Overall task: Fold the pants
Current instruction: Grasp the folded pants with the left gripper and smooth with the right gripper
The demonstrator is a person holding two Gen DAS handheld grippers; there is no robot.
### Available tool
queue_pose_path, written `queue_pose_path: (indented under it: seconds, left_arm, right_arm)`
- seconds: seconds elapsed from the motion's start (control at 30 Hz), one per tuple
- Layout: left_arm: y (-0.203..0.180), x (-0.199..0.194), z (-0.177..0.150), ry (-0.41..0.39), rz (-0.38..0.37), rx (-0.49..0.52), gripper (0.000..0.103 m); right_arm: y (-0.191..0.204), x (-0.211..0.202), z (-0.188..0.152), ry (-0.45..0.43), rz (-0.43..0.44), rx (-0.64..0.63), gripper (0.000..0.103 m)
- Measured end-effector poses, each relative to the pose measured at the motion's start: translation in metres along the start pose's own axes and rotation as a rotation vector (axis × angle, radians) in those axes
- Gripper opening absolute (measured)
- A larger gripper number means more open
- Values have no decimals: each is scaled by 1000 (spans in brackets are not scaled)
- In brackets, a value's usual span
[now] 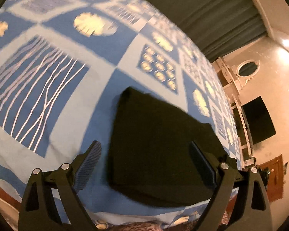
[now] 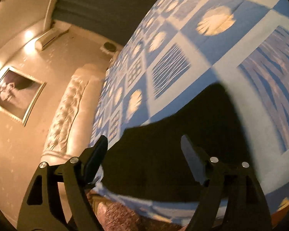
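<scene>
Pants [image 1: 156, 140] lie folded on bedspread [image 1: 67, 115]; both grippers [image 1: 144, 163] [image 2: 144, 159] gape empty; right view alone shows headboard [image 2: 67, 115].

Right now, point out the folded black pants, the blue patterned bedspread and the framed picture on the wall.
Folded black pants [image 1: 156, 144], left wrist view, middle of the top layer.
Blue patterned bedspread [image 1: 98, 88], left wrist view, a bare pale band.
Framed picture [image 2: 15, 92], right wrist view, centre of the image.

the right gripper [image 2: 144, 152] hangs above the dark pants [image 2: 163, 154] with its jaws wide apart and nothing between them. the pants lie folded on a blue patterned sheet [image 2: 212, 53]. left: a tufted headboard [image 2: 67, 115] and a framed picture [image 2: 17, 94].
</scene>
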State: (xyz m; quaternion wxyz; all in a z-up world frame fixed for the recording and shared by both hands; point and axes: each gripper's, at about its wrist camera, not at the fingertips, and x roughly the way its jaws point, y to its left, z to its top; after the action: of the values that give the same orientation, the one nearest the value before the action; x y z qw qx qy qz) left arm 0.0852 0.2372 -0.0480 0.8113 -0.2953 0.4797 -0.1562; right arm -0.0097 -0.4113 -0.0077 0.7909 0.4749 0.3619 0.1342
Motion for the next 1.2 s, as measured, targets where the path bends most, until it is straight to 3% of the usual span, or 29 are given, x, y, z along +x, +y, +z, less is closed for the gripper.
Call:
queue_pose_path:
  seconds: [0.13, 0.2, 0.23, 0.37, 0.6, 0.73, 0.8, 0.87, 0.9, 1.0, 1.07, 1.2]
  left_arm:
    - [16, 18, 5, 57, -105, -56, 90]
    - [20, 35, 4, 136, -248, -106, 90]
    - [20, 41, 3, 162, -268, -112, 90]
    - [15, 47, 1, 180, -269, -51, 90]
    - [39, 42, 5, 175, -396, -239, 90]
    - [24, 48, 2, 204, -376, -211, 90]
    - [12, 55, 0, 224, -335, -167, 76]
    - [17, 60, -5, 252, -244, -190, 19]
    - [25, 66, -8, 263, -214, -240, 14]
    - [32, 64, -12, 243, -265, -310, 13]
    - [21, 57, -14, 210, -263, -294, 11]
    - [-17, 41, -9, 147, -335, -257, 11]
  right_arm:
    - [21, 24, -21, 75, 17, -19, 80]
    - [23, 36, -30, 108, 11, -24, 80]
    - [25, 40, -33, 118, 9, -21, 80]
    - [21, 51, -45, 162, 6, -6, 80]
    - [22, 60, -56, 194, -5, -11, 80]
    - [20, 63, -59, 201, 0, 6, 81]
    - [21, 65, -61, 208, -2, 0, 81]
    - [24, 67, -62, 217, -3, -9, 81]
    - [25, 68, -63, 219, -4, -12, 81]
    - [27, 71, -65, 229, -14, -28, 81]
    - [29, 72, -66, 232, -11, -34, 81]
    - [29, 71, -64, 227, -16, -38, 81]
